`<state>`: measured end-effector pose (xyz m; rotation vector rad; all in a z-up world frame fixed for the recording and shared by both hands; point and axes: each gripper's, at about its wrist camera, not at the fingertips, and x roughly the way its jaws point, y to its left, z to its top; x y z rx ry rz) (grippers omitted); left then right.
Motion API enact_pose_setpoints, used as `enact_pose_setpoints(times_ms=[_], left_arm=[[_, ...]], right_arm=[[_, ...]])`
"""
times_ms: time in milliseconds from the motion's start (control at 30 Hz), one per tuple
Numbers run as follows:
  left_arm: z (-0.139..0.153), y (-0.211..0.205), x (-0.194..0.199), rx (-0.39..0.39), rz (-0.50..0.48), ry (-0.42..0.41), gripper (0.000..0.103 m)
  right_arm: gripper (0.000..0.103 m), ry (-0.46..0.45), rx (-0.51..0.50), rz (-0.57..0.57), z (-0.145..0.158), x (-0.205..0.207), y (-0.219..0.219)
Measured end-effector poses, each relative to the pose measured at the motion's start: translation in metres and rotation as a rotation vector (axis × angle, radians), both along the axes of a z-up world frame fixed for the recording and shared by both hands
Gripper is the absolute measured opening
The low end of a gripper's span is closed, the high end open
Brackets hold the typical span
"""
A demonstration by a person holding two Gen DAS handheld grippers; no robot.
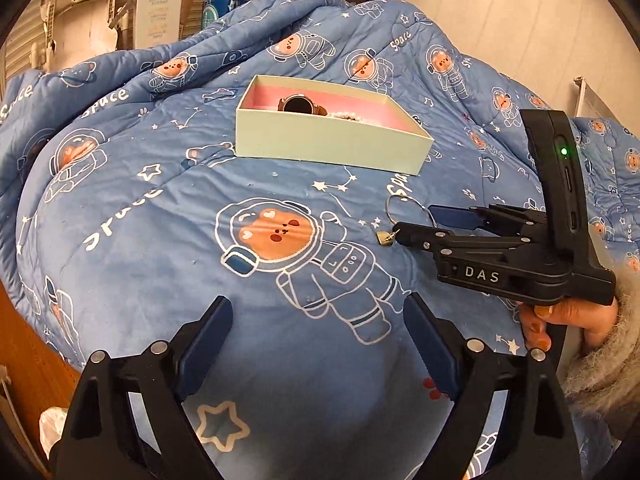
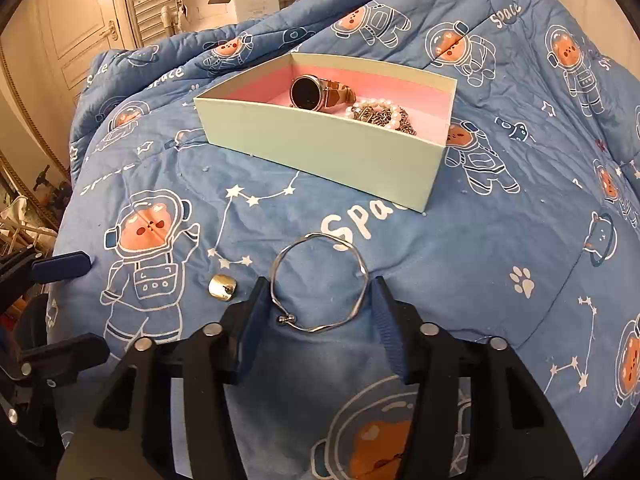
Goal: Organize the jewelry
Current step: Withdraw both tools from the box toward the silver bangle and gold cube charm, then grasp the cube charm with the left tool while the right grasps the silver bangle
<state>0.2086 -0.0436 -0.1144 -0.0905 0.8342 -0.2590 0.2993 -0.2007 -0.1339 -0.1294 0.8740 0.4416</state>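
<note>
The quilt (image 2: pixel 460 248) is mid-blue, printed with white-outlined astronaut bears with orange-pink faces, white stars, constellations, paw prints and the word "Space". The box (image 2: pixel 320 152) is pale mint green outside and pink inside. In it lie a watch (image 2: pixel 308 93) with a black face and rose-gold band and white pearls (image 2: pixel 374 105). The bangle (image 2: pixel 320 280) is silver, the small charm (image 2: pixel 221 287) gold. The fingers (image 2: pixel 388 328) are dark blue on black frames.

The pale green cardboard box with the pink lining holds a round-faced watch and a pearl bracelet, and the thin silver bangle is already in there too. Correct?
Not quite. The thin silver bangle lies on the blue space-print quilt, in front of the pale green cardboard box, between the right gripper's fingers. The right wrist view shows it. The round-faced watch and pearl bracelet are inside.
</note>
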Motion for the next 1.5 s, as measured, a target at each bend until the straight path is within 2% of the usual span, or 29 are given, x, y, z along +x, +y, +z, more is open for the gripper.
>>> enact_pose_setpoints(times_ms=[133,267,367,633,833,1000,1067,1500], left_arm=[[0.000,-0.011,0.006,0.001,-0.033,0.004,0.072],[0.000,-0.025,0.017,-0.015,-0.086,0.018,0.057],[-0.003,-0.040,0.030,0.010,-0.123,0.031,0.047],[-0.009,-0.053,0.060,0.029,-0.122,0.072,0.021],[-0.010,-0.060,0.065,0.070,-0.136,0.068,0.020],[-0.010,-0.061,0.065,0.075,-0.135,0.061,0.017],[-0.009,-0.058,0.064,0.063,-0.128,0.059,0.014],[0.000,-0.030,0.026,-0.059,-0.097,0.058,0.014]], right_arm=[[0.049,0.000,0.030,-0.010,0.002,-0.002,-0.007],[0.049,-0.006,0.055,-0.036,0.007,-0.010,-0.017],[0.049,-0.009,0.068,-0.059,0.010,-0.019,-0.027],[0.049,0.006,0.080,-0.095,0.009,-0.039,-0.046],[0.049,0.013,0.091,-0.108,0.006,-0.043,-0.049],[0.050,0.004,0.079,-0.106,0.007,-0.045,-0.047],[0.049,0.005,0.078,-0.105,0.007,-0.046,-0.046],[0.049,0.015,0.099,-0.074,0.009,-0.059,-0.041]])
